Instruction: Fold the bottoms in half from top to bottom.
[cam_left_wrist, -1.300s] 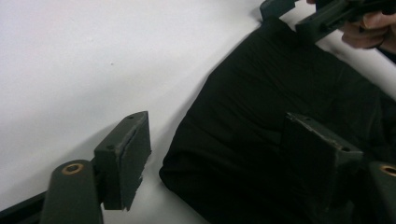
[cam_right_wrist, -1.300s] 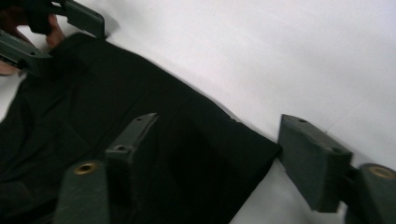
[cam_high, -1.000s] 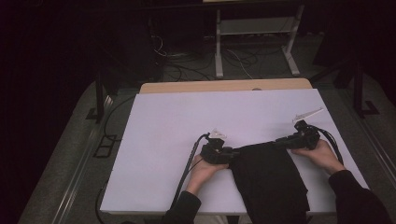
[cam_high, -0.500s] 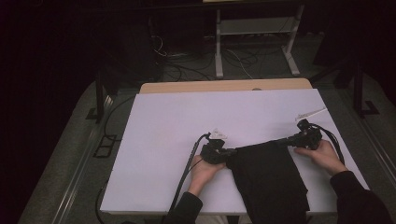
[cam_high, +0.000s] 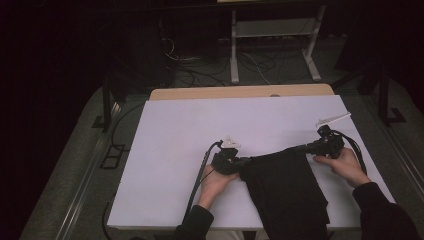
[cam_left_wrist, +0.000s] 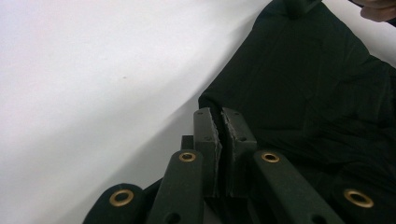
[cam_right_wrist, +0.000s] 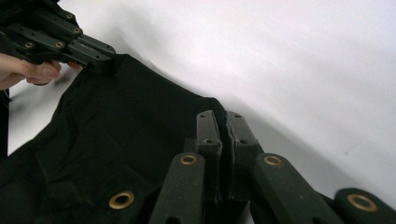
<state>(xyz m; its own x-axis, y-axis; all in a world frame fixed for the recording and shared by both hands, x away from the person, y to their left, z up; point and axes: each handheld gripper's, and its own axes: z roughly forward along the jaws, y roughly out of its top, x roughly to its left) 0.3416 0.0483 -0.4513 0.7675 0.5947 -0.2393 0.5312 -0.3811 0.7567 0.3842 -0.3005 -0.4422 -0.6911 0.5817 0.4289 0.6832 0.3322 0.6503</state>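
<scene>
On the white worktop (cam_high: 175, 150) lies a black cloth (cam_high: 285, 190); the left hand-held gripper (cam_high: 243, 162) and right hand-held gripper (cam_high: 300, 148) each pinch a far corner, jaws closed. Grasping seems done; next, lift both corners evenly.

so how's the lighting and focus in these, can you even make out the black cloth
High view: dim and soft, room dark, black cloth reads as a flat shape on the white table. Left gripper view: bright table, slightly blurred, cloth folds faint. Right gripper view: soft shadow along the cloth edge, near jaws blurred.
</scene>
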